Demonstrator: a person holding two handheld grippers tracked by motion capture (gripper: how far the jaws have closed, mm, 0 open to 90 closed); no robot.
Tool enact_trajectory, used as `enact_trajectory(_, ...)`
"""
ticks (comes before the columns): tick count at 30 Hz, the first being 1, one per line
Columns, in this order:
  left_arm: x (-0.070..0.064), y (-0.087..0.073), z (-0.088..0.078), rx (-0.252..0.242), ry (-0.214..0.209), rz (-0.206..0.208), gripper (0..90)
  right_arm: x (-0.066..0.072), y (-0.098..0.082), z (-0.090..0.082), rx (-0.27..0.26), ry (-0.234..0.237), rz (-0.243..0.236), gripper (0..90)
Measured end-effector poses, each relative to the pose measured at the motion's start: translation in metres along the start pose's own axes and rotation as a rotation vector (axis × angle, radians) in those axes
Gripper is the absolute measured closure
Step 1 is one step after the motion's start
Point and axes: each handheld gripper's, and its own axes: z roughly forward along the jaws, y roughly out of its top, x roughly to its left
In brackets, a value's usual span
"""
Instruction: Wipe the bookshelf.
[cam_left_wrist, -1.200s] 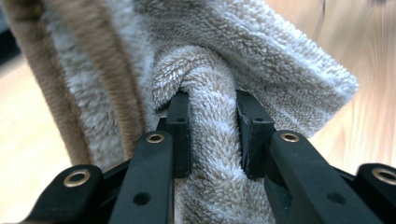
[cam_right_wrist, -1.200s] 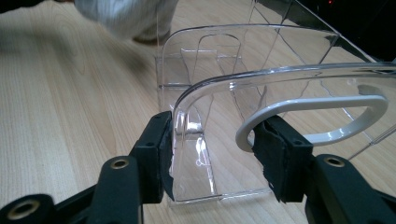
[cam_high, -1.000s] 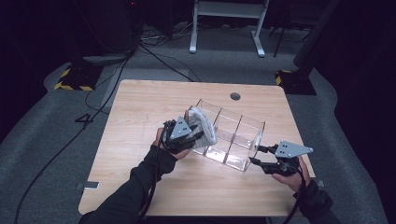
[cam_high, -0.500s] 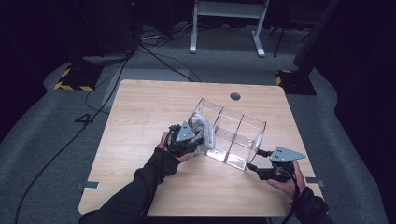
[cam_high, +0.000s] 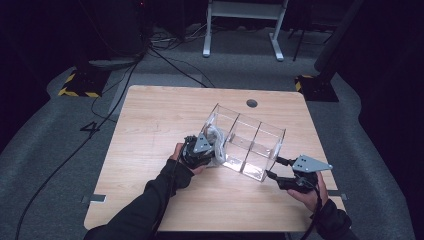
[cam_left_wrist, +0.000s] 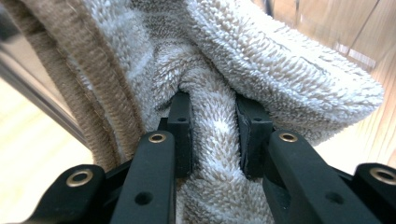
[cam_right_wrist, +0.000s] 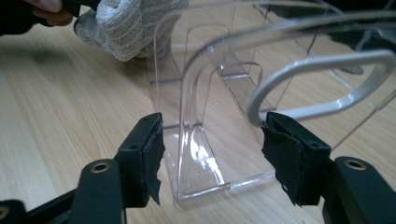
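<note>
A clear plastic box (cam_high: 250, 145) with three compartments lies askew on the wooden table (cam_high: 165, 110). My left gripper (cam_high: 210, 150) is at the box's left end, shut on a beige terry towel (cam_high: 216, 140). In the left gripper view both pads pinch a fold of the towel (cam_left_wrist: 280, 70), with my left gripper (cam_left_wrist: 212, 135) at the fold. My right gripper (cam_high: 274, 167) sits at the box's near right corner. Its jaws have just been closing and stand open on either side of the box's end wall (cam_right_wrist: 196, 154), my right gripper (cam_right_wrist: 215, 140) not clearly pressing it. The towel (cam_right_wrist: 130, 28) shows beyond.
A round cable hole (cam_high: 252, 103) sits near the table's far edge. Cables and a white stand base (cam_high: 240, 30) lie on the floor behind. A yellow-and-black striped block (cam_high: 80, 85) sits off the table's far left corner. The box's oval handle cutout (cam_right_wrist: 327, 93) faces my right gripper.
My left gripper has sunk with the towel to the box's left end, close to the table. My right gripper has stayed at the box's corner.
</note>
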Motion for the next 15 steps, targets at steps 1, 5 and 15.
enact_trajectory(1,0.001,0.008,-0.006,-0.041,0.015,-0.003,71.7,0.000,0.002,-0.001,-0.007,-0.009,-0.003,38.6)
enact_trajectory(5,0.003,0.022,-0.017,-0.097,0.027,0.011,71.4,0.002,0.005,-0.002,-0.016,-0.005,-0.008,39.9)
enact_trajectory(15,0.013,0.045,-0.012,-0.150,0.042,-0.002,71.4,0.001,0.014,0.009,-0.023,-0.043,-0.020,45.8)
